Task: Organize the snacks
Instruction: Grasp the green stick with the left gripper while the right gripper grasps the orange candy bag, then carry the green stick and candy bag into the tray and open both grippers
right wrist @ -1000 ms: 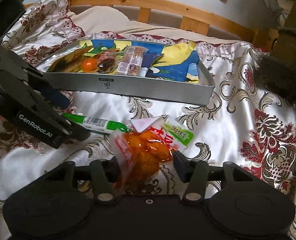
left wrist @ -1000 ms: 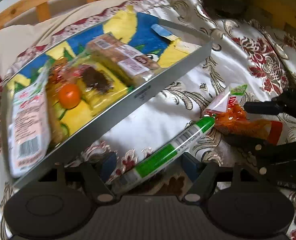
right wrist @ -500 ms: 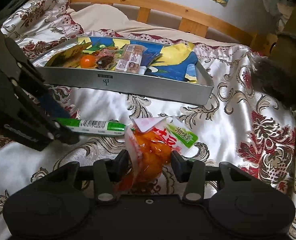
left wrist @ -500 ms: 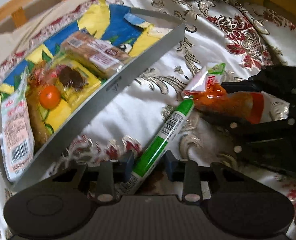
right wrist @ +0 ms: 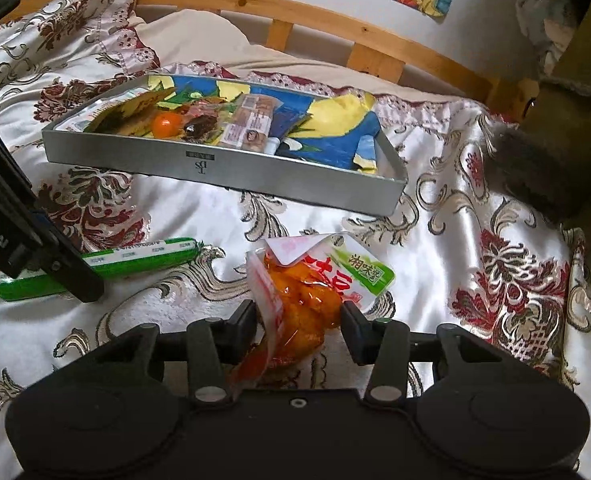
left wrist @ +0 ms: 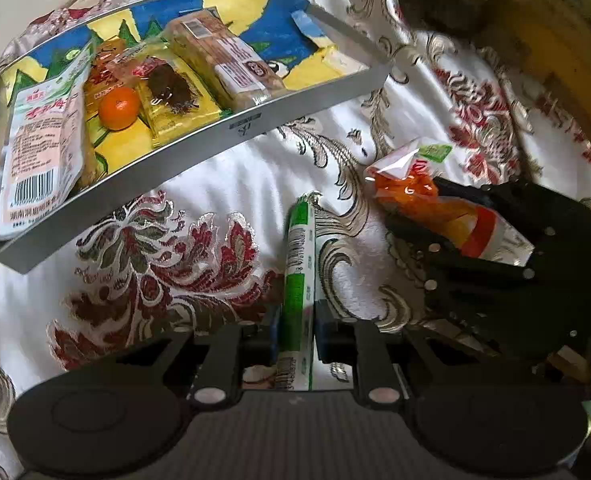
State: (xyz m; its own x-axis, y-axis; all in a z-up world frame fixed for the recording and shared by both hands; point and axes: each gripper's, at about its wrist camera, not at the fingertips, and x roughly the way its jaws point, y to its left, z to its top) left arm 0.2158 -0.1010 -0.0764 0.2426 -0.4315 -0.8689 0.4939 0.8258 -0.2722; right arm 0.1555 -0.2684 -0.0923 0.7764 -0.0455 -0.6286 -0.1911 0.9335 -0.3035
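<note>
My left gripper [left wrist: 298,330] is shut on the near end of a green and white sausage stick [left wrist: 298,264], which lies on the patterned bedspread; the stick also shows in the right wrist view [right wrist: 135,260]. My right gripper [right wrist: 298,320] is closed around an orange snack pouch [right wrist: 315,284] resting on the bedspread, fingers touching both sides; the pouch shows in the left wrist view [left wrist: 427,200]. The grey tray [left wrist: 239,128] sits beyond, holding a white packet [left wrist: 43,140], an orange ball [left wrist: 118,107], a yellow packet [left wrist: 175,100] and a wafer pack [left wrist: 231,64].
The tray [right wrist: 215,164] stands on the floral bedspread [right wrist: 495,240] with its right part showing the blue and yellow liner [right wrist: 327,128]. A wooden headboard [right wrist: 335,12] runs behind. A dark furry object [right wrist: 543,176] lies at the right.
My left gripper has closed on the sausage stick, which now points straight ahead. My right gripper has narrowed around the orange pouch.
</note>
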